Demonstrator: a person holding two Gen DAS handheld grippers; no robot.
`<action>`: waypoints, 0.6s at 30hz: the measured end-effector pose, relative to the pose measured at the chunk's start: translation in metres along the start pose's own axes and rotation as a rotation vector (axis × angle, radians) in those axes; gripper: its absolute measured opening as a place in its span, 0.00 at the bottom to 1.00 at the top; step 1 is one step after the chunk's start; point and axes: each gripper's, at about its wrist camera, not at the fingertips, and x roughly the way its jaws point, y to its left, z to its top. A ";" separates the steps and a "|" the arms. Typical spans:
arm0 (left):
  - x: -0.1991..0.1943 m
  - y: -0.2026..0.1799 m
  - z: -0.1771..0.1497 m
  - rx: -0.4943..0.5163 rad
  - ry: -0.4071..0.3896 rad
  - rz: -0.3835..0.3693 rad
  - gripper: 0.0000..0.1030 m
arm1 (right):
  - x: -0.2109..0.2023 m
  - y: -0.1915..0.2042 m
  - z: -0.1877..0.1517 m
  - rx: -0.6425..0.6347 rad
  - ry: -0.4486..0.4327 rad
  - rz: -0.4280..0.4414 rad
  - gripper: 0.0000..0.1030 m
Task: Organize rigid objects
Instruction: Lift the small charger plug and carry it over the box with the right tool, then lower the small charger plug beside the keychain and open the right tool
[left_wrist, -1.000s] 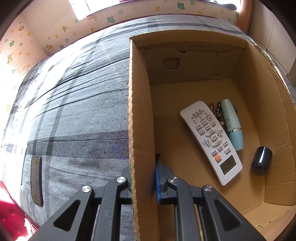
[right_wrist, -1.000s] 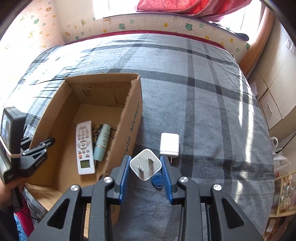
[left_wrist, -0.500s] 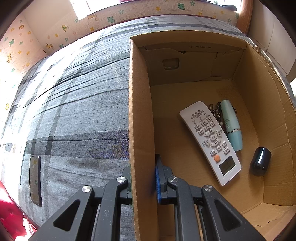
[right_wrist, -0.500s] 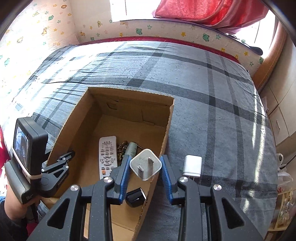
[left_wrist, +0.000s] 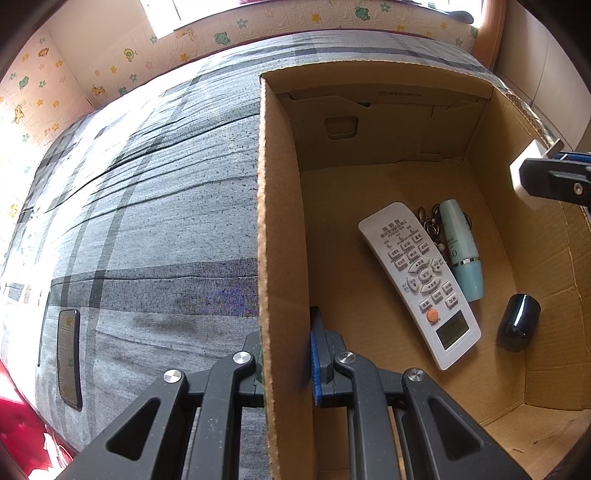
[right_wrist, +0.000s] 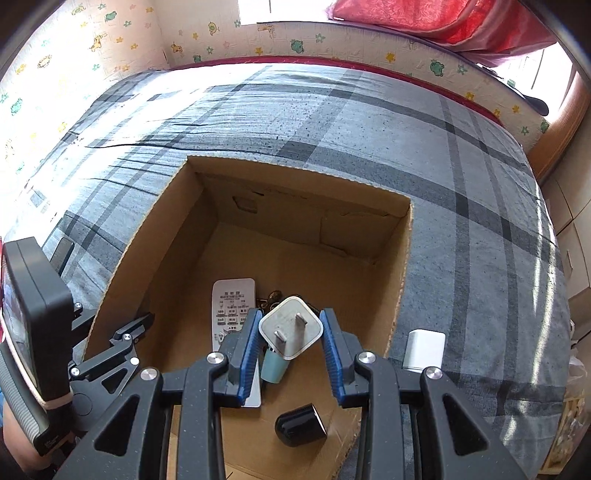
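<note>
Cardboard forms the open box (right_wrist: 400, 258) sitting on a grey plaid bedspread (right_wrist: 480, 177), and both tools work at it. The right gripper (right_wrist: 290, 345) is closed on a white plug adapter (right_wrist: 290, 332), its blue pads pressing the adapter's two sides, prongs facing the camera; the adapter hangs above the box interior, over the near part of the floor. From the left wrist view the same adapter (left_wrist: 524, 177) shows at the box's right wall, above the rim. The left gripper (left_wrist: 286, 350) is clamped on the box's left wall (left_wrist: 280, 221), one finger outside and one blue-padded finger (left_wrist: 314, 360) inside, near the front corner.

On the box floor a white remote control (left_wrist: 421, 280) lies lengthwise, a pale teal tube (left_wrist: 461, 247) just beside it on the right, with a bunch of keys (left_wrist: 428, 223) between their far ends. A small black cap-shaped object (left_wrist: 517, 326) lies apart from them by the right wall, toward the front.

Outside the box, a second white charger block (right_wrist: 424, 349) rests on the bedspread just beside the right wall, and a dark phone (left_wrist: 68, 356) lies flat near the bedspread's left edge
</note>
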 end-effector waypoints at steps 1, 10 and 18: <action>0.000 0.000 0.000 -0.001 0.000 -0.001 0.14 | 0.005 0.001 0.001 0.000 0.008 0.000 0.34; 0.000 0.000 -0.002 0.000 -0.003 -0.005 0.14 | 0.038 0.008 0.002 -0.006 0.062 -0.024 0.34; -0.001 0.002 -0.003 -0.005 -0.008 -0.007 0.14 | 0.056 0.016 0.005 -0.022 0.088 -0.041 0.34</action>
